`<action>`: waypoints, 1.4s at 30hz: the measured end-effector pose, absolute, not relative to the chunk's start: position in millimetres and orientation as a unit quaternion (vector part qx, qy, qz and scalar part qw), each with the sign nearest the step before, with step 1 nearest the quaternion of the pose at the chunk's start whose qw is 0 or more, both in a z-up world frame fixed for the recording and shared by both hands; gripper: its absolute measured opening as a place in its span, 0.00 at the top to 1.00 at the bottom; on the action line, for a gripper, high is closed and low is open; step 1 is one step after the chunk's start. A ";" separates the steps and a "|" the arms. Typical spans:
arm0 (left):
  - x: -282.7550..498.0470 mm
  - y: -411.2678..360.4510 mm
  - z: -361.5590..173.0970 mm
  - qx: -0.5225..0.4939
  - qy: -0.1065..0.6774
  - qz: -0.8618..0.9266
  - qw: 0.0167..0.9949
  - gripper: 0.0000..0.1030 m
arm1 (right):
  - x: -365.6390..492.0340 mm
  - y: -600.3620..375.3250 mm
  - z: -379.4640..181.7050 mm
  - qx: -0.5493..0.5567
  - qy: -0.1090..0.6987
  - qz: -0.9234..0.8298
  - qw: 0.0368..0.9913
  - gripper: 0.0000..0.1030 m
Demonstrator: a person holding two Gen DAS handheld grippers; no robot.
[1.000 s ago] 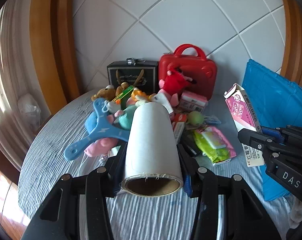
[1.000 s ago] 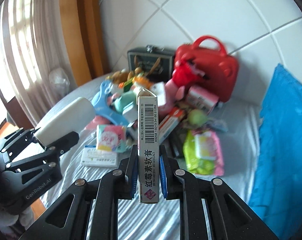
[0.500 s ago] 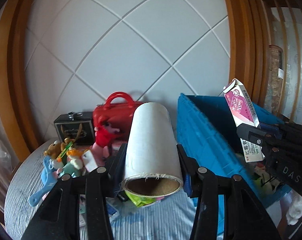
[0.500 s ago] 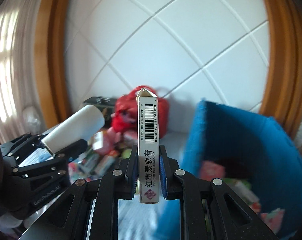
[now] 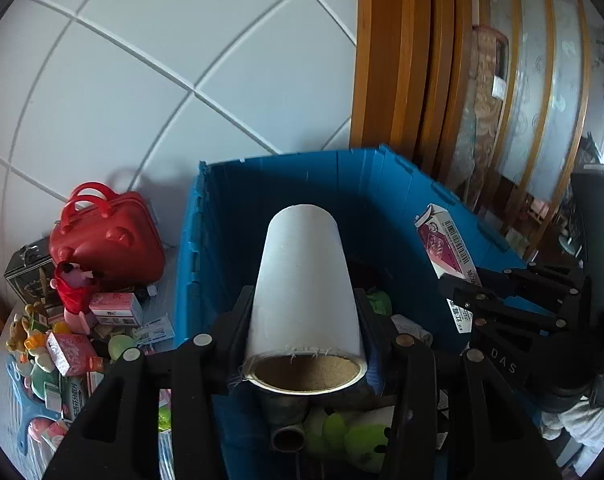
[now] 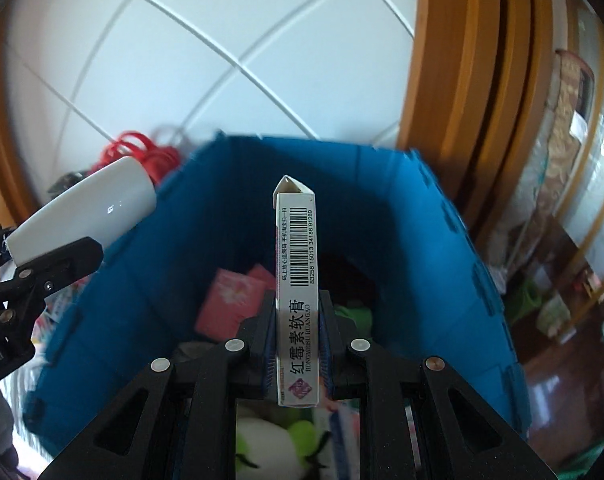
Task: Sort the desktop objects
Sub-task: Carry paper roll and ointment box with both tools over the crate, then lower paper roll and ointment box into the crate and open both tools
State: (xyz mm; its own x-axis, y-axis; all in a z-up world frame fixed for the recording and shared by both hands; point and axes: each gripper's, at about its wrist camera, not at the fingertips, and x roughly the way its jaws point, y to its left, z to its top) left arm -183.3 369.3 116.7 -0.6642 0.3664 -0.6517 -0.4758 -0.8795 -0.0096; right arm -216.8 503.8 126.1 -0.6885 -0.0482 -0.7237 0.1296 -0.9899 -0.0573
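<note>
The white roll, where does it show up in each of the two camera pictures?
Left wrist view: the white roll fills the centre, clamped in the left gripper.
Right wrist view: the same roll sticks in from the left edge, pointing up and right.
Shared landmark: the blue bin behind it.

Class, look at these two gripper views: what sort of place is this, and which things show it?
Probably a room in a home: a white tiled wall, wooden door or window frames, and toys and small boxes piled beside a blue storage crate.

Both wrist views look steeply down, close above the shared blue bin; each shows the other tool.
</note>
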 end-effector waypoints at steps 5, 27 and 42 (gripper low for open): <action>-219.5 417.8 71.8 -0.421 0.124 0.872 0.216 0.55 | -242.9 515.1 79.8 0.486 0.062 -0.871 0.043 0.83; -212.6 408.5 65.4 -0.433 0.118 0.870 0.204 0.40 | -251.6 523.2 62.9 0.523 0.078 -0.849 0.020 0.77; -157.1 356.2 105.8 -0.339 0.070 0.917 0.195 0.37 | -186.6 523.0 108.8 0.417 0.066 -0.906 0.033 0.03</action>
